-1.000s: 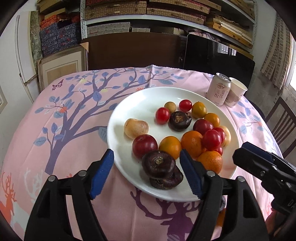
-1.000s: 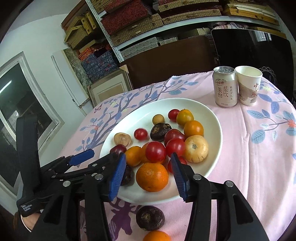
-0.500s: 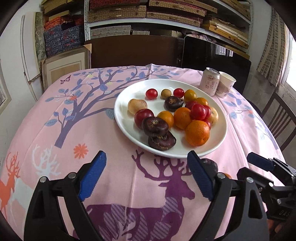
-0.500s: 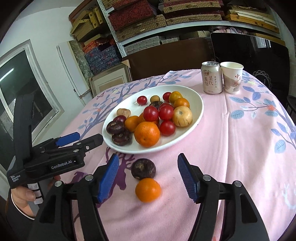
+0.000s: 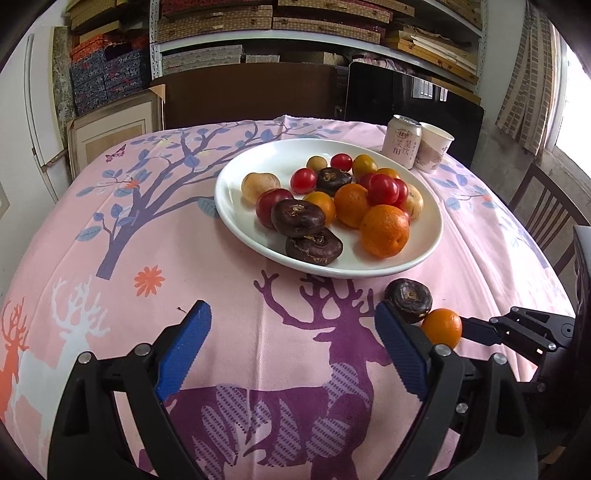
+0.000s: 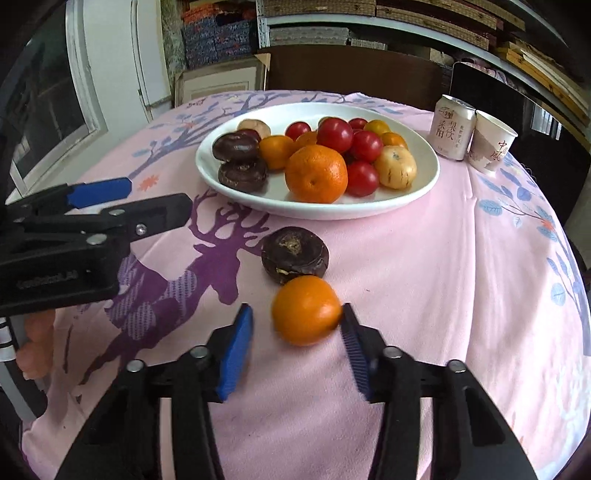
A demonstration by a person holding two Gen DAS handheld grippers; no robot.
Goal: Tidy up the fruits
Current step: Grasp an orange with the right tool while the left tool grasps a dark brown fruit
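Right hand-held gripper brackets the loose orange, jaws parted, right pad touching it. The orange, round with no clear long axis, sits on the counter against a dark flat fruit, stem scar up. Left hand-held gripper hovers wide open.

We're looking past the pink deer-print tablecloth at shelves stacked with boxes, a wooden chair at right, daylight through the window.

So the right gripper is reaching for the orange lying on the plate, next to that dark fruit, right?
Not quite: that orange lies on the tablecloth, off the plate, beside the dark fruit. The right wrist view shows the right gripper open around it.
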